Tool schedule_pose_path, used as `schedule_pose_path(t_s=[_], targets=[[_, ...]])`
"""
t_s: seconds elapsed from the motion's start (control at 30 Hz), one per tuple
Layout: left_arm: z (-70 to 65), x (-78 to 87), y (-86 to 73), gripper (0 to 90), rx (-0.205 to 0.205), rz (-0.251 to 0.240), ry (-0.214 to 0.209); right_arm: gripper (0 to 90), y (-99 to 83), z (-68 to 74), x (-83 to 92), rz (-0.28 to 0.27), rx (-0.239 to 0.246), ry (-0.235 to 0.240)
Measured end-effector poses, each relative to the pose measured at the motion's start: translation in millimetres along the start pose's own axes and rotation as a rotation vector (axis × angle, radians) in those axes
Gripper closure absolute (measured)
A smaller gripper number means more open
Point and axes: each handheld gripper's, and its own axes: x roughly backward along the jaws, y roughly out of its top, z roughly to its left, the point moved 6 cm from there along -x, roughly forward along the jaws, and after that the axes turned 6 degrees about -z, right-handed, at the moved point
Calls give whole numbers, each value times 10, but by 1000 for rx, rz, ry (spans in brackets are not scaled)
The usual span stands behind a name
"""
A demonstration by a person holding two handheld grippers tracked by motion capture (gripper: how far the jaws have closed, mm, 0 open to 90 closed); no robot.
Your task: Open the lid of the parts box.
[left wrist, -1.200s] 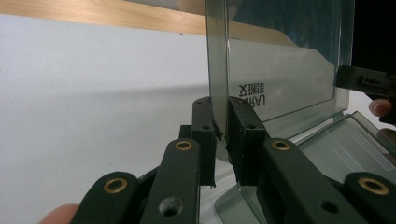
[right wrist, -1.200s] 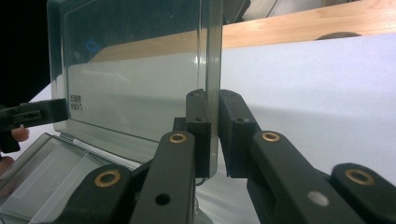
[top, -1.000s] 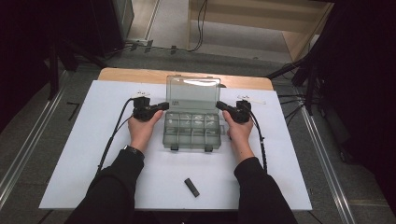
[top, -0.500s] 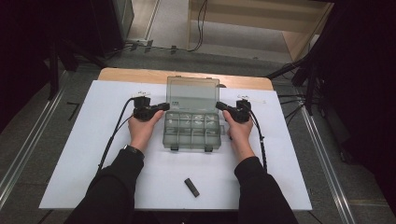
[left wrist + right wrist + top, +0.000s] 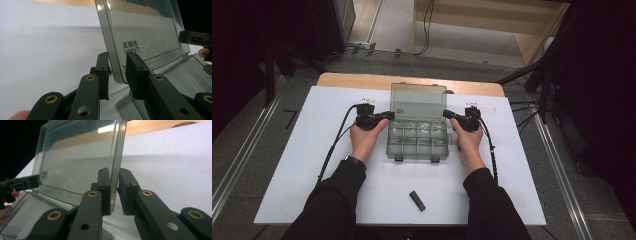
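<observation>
- Item, box (image 5: 417, 142): clear grey compartment organiser, centre of the white table sheet (image 5: 302, 165), long side facing me; tray flat; compartment contents too faint for me to tell.
- Item, lid (image 5: 418, 101): hinged at the far edge, standing roughly upright, leaning slightly back; printed label low on its left part.
- Item, left gripper (image 5: 117, 72): at the lid's left edge; its jaws have just been opening; the edge sits between the pads with a visible gap on the left pad's side, so I read it as letting go rather than clamping.
- Item, right gripper (image 5: 113, 191): at the lid's right edge; jaws narrow, the edge between them; one pad looks to touch the plastic, the other stands a sliver off; whether it grips I cannot tell.
- Item, small black piece (image 5: 417, 200): lying loose near the front of the sheet, well apart from the box; untouched.
- Step in hand, my judgement: lid raised to open, release under way.
- Next move, my judgement: open both pairs clear of the edges, draw each hand outward sideways without nudging the lid; watch that it stays up unsupported.
</observation>
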Motion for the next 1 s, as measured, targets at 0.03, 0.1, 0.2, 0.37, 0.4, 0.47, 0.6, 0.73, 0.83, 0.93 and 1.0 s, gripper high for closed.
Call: schedule_pose_path(t_s=[0.03,0.1,0.2,0.37,0.4,0.47,0.6,0.73,0.83,0.93,1.0], targets=[[0,-1,0,714,-2,0,2,786,-3,1,-1,2,0,-3],[-2,-2,0,708,-6,-1,8,784,-4,2,-3,3,1,-6],[-5,-2,0,705,-6,-1,10,784,-8,1,-5,6,3,-11],[-6,-5,-1,699,-18,-1,25,780,-16,-4,-7,15,4,-14],[-7,-5,0,699,-20,-2,27,779,-17,-5,-7,16,4,-16],[-9,-5,-1,700,-26,-2,32,778,-21,-6,-6,22,2,-21],[-10,-6,-4,700,-37,2,45,778,-28,-8,-7,29,3,-25],[-16,-11,-5,704,-45,1,51,779,-40,-10,-8,43,-12,-34],[-14,-13,-6,704,-38,2,48,778,-43,-13,-11,49,-17,-32],[-11,-13,-7,703,-35,4,48,777,-47,-18,-12,56,-22,-33],[-12,-14,-7,703,-36,5,50,776,-51,-17,-12,60,-29,-34]])
